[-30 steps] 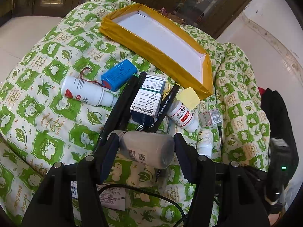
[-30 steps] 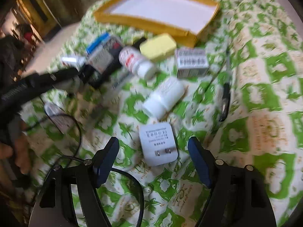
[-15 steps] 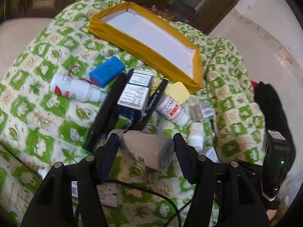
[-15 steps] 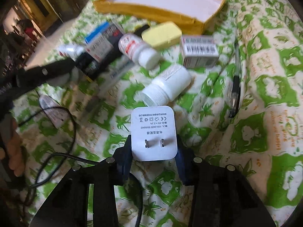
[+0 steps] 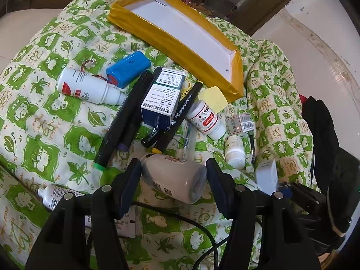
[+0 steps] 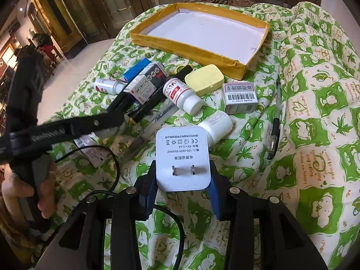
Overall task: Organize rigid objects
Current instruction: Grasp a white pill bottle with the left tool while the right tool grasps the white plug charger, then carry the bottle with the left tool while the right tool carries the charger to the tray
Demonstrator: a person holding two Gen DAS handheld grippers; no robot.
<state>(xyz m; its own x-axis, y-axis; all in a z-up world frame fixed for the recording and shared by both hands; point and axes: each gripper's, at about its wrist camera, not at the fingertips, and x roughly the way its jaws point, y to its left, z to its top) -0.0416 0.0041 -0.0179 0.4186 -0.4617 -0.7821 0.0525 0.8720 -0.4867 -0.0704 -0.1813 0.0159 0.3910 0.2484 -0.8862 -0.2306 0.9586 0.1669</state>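
My left gripper (image 5: 173, 175) is shut on a grey-white bottle (image 5: 174, 177), held sideways above the green quilt. My right gripper (image 6: 183, 180) is shut on a white power adapter (image 6: 183, 157), prongs up, lifted off the quilt. The yellow-taped tray (image 5: 173, 42) with a white floor lies at the far side; it also shows in the right wrist view (image 6: 195, 51). The left gripper shows at the left of the right wrist view (image 6: 108, 121).
Loose on the quilt: a blue battery pack (image 5: 128, 68), a white spray bottle (image 5: 87, 87), black markers (image 5: 126, 117), a blue-white box (image 5: 162, 99), a red-label pill bottle (image 6: 182, 95), a yellow case (image 6: 204, 79), a barcode box (image 6: 239, 97), a pen (image 6: 274, 132), a black cable (image 6: 108, 162).
My right gripper has closed on the power adapter and lifted it off the quilt. My left gripper keeps hold of the bottle and has shifted slightly.
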